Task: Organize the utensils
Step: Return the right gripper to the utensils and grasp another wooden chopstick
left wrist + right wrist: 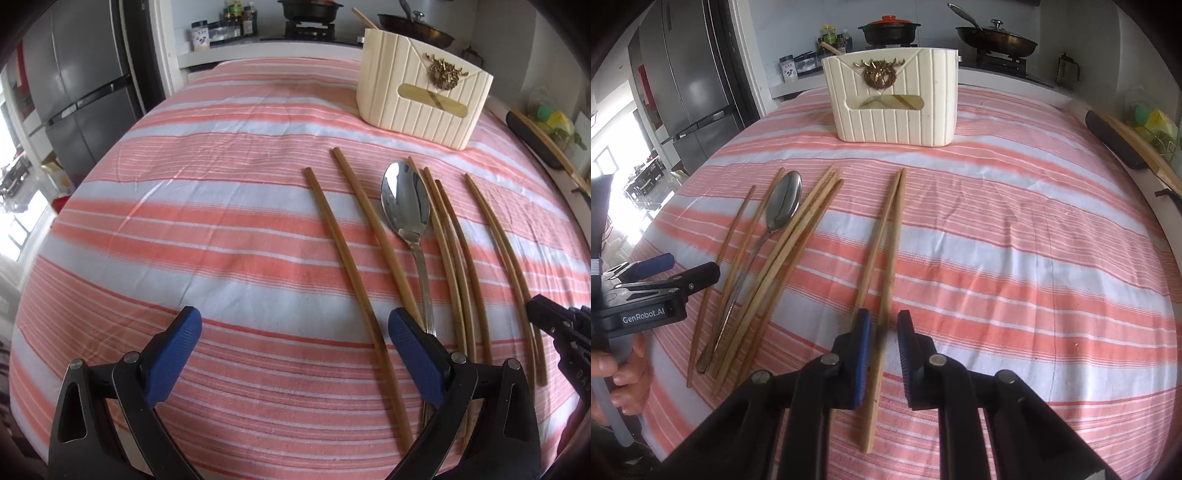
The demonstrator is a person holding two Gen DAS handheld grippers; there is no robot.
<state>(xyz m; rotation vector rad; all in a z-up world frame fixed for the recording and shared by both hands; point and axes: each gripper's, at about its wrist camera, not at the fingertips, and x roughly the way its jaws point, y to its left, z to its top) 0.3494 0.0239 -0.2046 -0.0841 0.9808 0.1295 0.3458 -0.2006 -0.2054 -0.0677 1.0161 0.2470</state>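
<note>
Several wooden chopsticks and a metal spoon (406, 203) lie on the striped cloth in front of a cream utensil holder (417, 99). My left gripper (295, 332) is open wide low over the cloth, and one chopstick (354, 266) runs between its pads, close to the right one. In the right wrist view the spoon (783, 206) lies among chopsticks at the left, with the left gripper (683, 269) beside their handles. My right gripper (884, 332) straddles one stick of a separate chopstick pair (886, 236). A narrow gap shows on each side of that stick, and the other stick runs under the left pad.
The holder (894, 107) stands at the far middle with one chopstick poking out of it. A dark case with a wooden stick (1119, 140) lies at the table's right edge. Pots sit on a stove behind, and a fridge (690, 74) stands at the left. A hand (624, 373) holds the left gripper's handle.
</note>
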